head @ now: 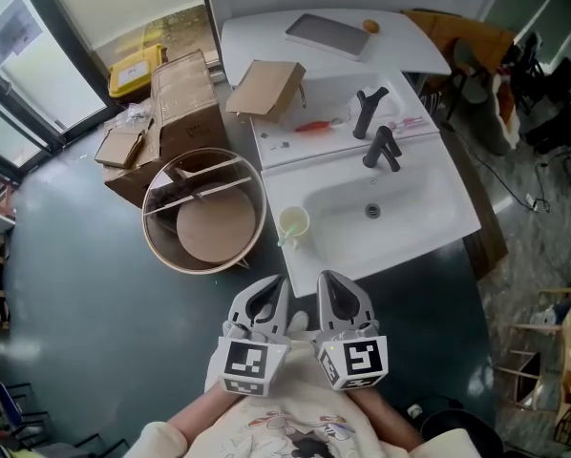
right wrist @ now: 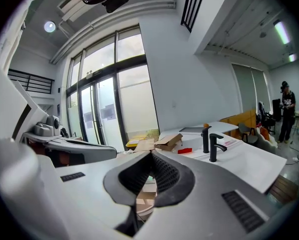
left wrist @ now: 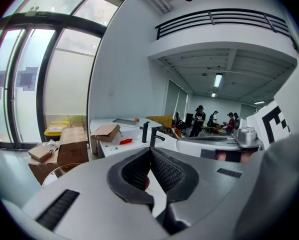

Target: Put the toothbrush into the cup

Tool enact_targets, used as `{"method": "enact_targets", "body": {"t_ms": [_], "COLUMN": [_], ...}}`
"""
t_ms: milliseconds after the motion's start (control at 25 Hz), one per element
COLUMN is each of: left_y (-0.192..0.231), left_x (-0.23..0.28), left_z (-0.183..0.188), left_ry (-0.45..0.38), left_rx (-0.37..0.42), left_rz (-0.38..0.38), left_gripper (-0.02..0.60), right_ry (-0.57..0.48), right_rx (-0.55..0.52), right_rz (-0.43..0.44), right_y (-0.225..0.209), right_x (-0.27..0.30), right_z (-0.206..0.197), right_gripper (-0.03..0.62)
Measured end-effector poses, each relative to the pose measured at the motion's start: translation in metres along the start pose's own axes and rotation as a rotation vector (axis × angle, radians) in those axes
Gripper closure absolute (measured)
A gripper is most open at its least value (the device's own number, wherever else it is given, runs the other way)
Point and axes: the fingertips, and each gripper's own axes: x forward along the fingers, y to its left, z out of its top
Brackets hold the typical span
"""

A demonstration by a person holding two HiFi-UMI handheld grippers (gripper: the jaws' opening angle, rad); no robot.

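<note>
**Left gripper** (head: 274,286): nearest the wearer, just off the front edge of the washbasin (head: 429,219), over dark floor. The jaws are pressed fully together, ribbed pads meeting at the tip, with nothing between them. The marker cube sits at its rear.

**Right gripper** (head: 329,282): also just off the washbasin's front edge, close beside the left one and pointing the same way. The jaws are likewise closed tip to tip and hold nothing.

**Cup** (head: 294,220): pale and upright, on the washbasin's front left rim, left of the bowl.

**Toothbrush** (head: 286,242): a pale green handle leans out over the cup's near rim. The other end is down inside the cup and cannot be seen.

**Round wooden tub** (head: 158,239): on the floor against the washbasin's left side. Pale slats cross its top and a round board lies inside.

**Drain** (head: 372,211): in the middle of the washbasin's bowl.

**Black tap** (head: 383,148): at the far rim of the bowl.

**Second black tap** (head: 370,113): just beyond the first, on the white counter behind the washbasin.

**Red object** (head: 314,126): small, lying flat on that counter left of the second tap. What it is cannot be told.

**Open cardboard box** (head: 266,88): at the far left of the counter behind the washbasin.

**Grey tray** (head: 328,35): on the white tabletop farthest beyond the washbasin, with a small orange object (head: 370,26) just beside it.

**Cardboard cartons** (head: 182,103): on the floor beyond and left of the washbasin, past the tub.

**Yellow bin** (head: 133,71): farther out still, by the window.
</note>
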Motion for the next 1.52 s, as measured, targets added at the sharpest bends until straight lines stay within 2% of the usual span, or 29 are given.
{"method": "enact_targets", "body": {"t_ms": [440, 600, 760, 1520], "left_y": [-0.021, -0.026, -0.029, -0.034], "left_x": [-0.011, -0.012, -0.013, -0.010], "left_z": [0.001, -0.002, -0.003, -0.013], "left_ry": [-0.036, -0.027, -0.020, 0.007], "left_rx": [0.028, 0.037, 0.041, 0.033], "left_rz": [-0.017, -0.016, -0.015, -0.013], "left_gripper": [0.568, 0.568, 0.568, 0.568], "right_ry": [-0.044, -0.033, -0.013, 0.015], "right_rx": [-0.032, -0.029, -0.068, -0.060], "right_rz": [-0.009, -0.019, 0.013, 0.027], "right_y": [-0.005, -0.008, -0.002, -0.003], "right_x": [-0.025, -0.032, -0.032, -0.031], "right_z": [0.007, 0.004, -0.001, -0.012], "right_gripper": [0.577, 0.577, 0.577, 0.577]}}
